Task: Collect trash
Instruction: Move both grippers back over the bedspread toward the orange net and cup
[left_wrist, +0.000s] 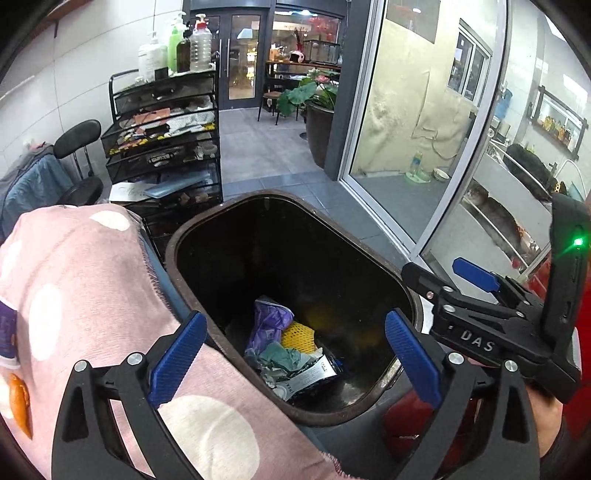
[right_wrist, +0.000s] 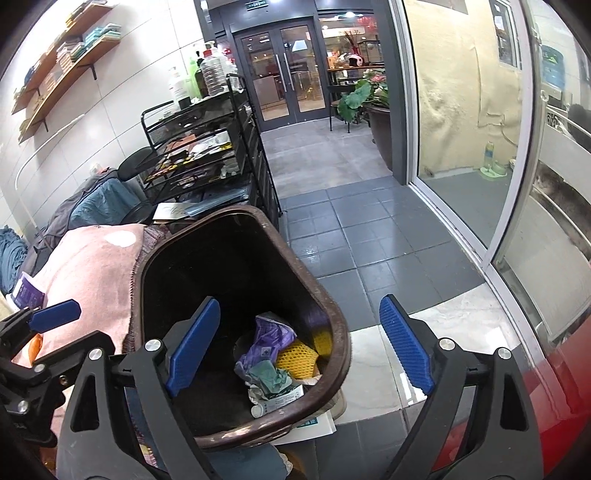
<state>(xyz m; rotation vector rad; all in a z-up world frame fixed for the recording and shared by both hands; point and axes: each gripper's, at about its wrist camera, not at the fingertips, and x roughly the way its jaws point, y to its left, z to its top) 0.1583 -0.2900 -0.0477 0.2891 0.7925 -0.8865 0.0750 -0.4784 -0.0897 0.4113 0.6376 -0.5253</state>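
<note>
A: Over the bin's mouth, the left gripper (left_wrist: 295, 354) and the right gripper (right_wrist: 295, 345) both gape, nothing between their ribbed blue pads.

B: And the trash (left_wrist: 288, 350)?

A: Heaped on the bin's floor: crumpled purple plastic, yellow foam netting, green paper, a foil packet. The bin (left_wrist: 236, 206) is dark, smooth, rounded-rectangular. More may remain; a purple packet (right_wrist: 26, 291) lies on the pink cloth beside its rim.

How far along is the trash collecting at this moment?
Done: crumpled purple, yellow and green trash lies inside the dark brown plastic bin. In hand: nothing; the left claw and right claw are open and empty above it. Left: no loose trash is visible here.
</note>
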